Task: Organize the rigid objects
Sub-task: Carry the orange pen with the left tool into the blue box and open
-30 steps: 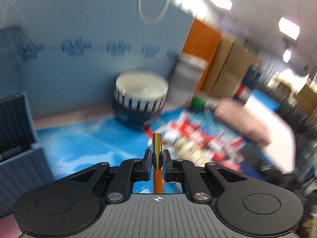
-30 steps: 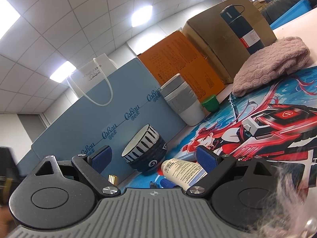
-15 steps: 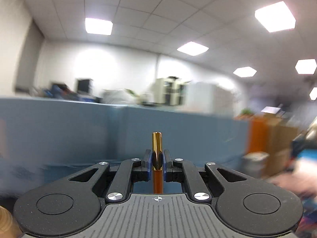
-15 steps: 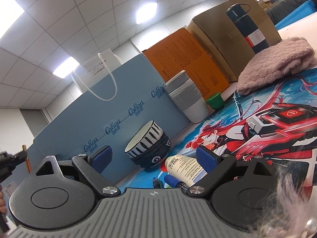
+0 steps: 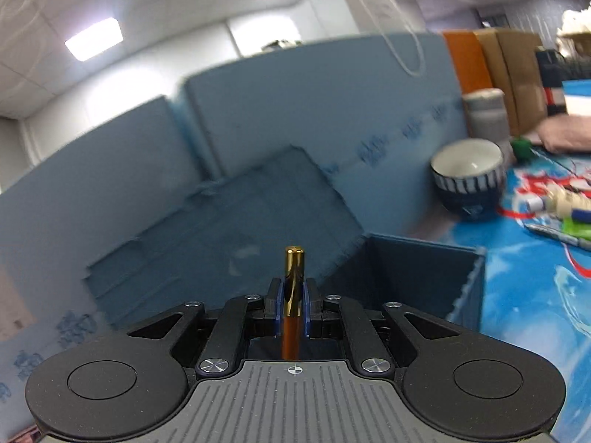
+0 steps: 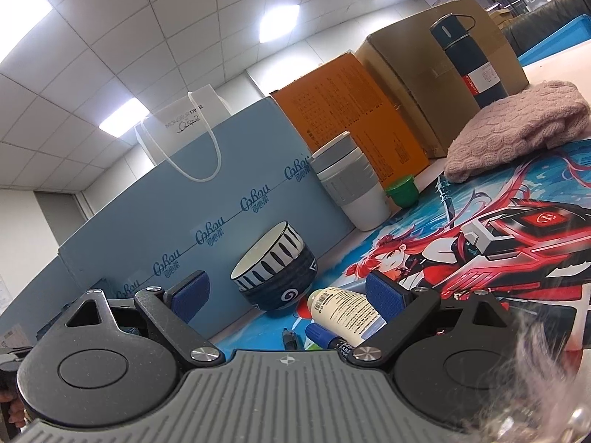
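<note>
My left gripper is shut on an orange pen with a gold cap, held upright above the open dark blue storage box. The box lid leans back against the blue panel. My right gripper is open and empty, low over the printed mat. Between its fingers lie a cream tube, a blue marker and a dark pen. The same loose items show at the right in the left wrist view.
A blue-and-white striped bowl stands by the blue panel. A grey-white cup, green cap, pink knitted cloth, dark flask and cardboard boxes stand further back.
My left gripper has swung with the pen from facing the bowl, up past the ceiling, to over the open storage box. The right gripper has barely moved.
</note>
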